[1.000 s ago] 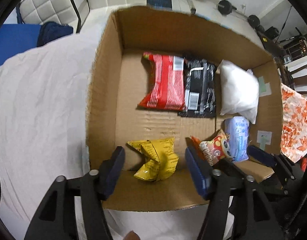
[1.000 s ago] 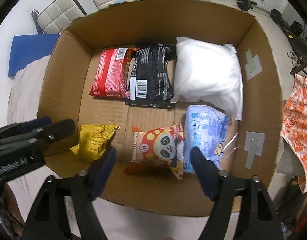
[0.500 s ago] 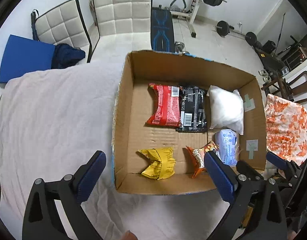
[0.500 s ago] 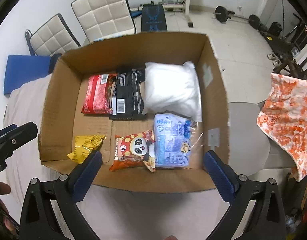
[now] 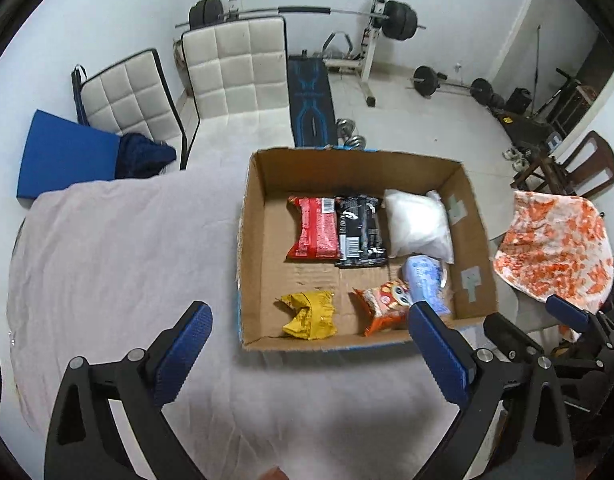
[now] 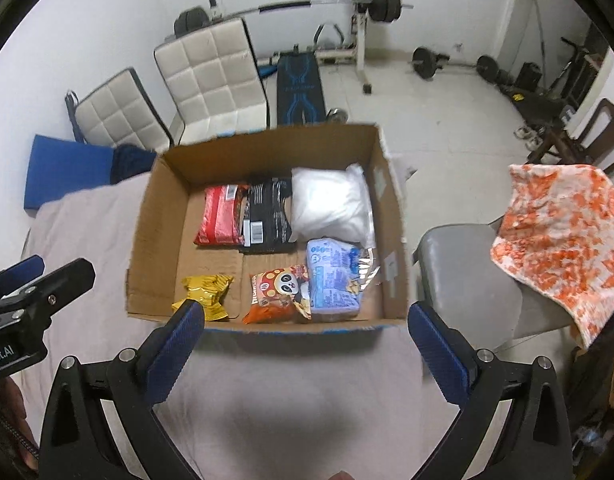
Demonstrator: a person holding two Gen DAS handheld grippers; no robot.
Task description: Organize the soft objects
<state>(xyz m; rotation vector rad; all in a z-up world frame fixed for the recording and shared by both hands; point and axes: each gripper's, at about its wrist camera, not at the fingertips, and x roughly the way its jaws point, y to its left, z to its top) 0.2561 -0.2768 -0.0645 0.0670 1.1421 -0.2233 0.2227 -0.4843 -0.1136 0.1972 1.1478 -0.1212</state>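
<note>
An open cardboard box [image 5: 251, 248] [image 6: 155, 216] sits on a pale cloth-covered surface. Inside lie a red packet [image 5: 317, 226] [image 6: 219, 220], a black packet [image 5: 359, 230] [image 6: 269, 220], a white pillow pack [image 5: 417, 226] [image 6: 329, 200], a blue wipes pack [image 5: 423, 280] [image 6: 333, 276], an orange panda snack bag [image 5: 383, 304] [image 6: 277, 292] and a crumpled yellow packet [image 5: 311, 314] [image 6: 205, 290]. My left gripper [image 5: 311, 344] and right gripper [image 6: 307, 340] are both open and empty, held above and in front of the box's near wall.
An orange-patterned cloth [image 5: 555, 244] [image 6: 563, 240] hangs over a grey chair [image 6: 459, 280] right of the box. White padded chairs [image 5: 235, 68], a blue pad [image 5: 63, 156] and a weight bench [image 5: 311, 92] stand behind. The left gripper's body [image 6: 23, 300] shows at the right view's left edge.
Both grippers have pulled back and up away from the box and opened wider. The yellow packet and panda bag stay in the box.
</note>
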